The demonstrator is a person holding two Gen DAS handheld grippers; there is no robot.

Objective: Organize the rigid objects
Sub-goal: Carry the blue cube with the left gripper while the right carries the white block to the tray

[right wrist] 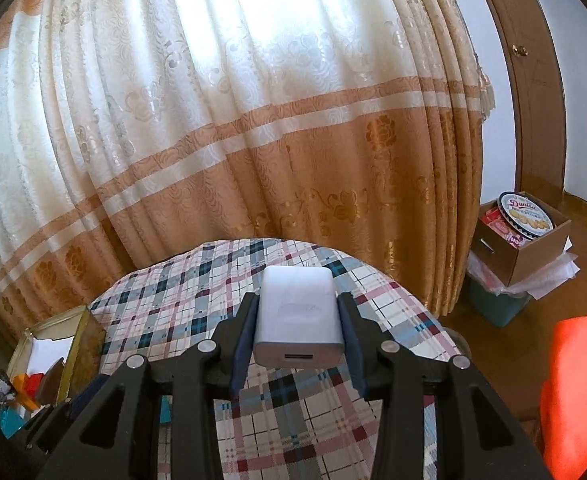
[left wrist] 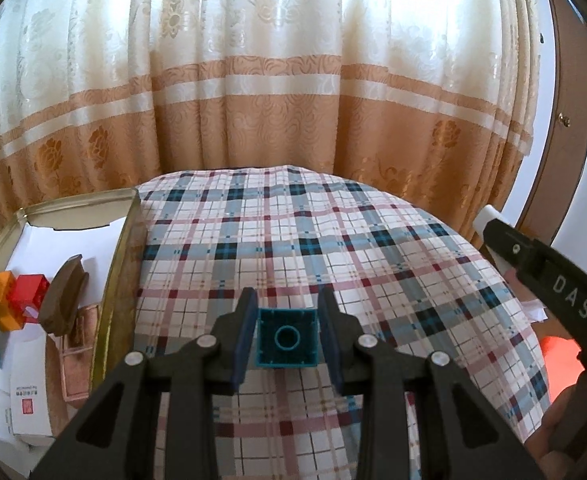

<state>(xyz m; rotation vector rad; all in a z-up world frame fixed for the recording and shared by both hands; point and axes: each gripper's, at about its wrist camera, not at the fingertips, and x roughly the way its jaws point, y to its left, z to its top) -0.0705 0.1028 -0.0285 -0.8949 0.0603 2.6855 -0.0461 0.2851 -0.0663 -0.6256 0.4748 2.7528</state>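
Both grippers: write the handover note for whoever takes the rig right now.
Left gripper: shut on a teal block, held above the plaid cloth.
Right gripper: shut on a white charger, also above the cloth.
Tin, at the cloth's left edge: already holds an orange block, a red block and a brown piece.
Left to do: probably place the teal block and charger in the tin.

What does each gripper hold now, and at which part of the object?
The left gripper holds a teal building block by its two opposite side walls. The right gripper holds a white charger by its two long sides, port end toward the camera.
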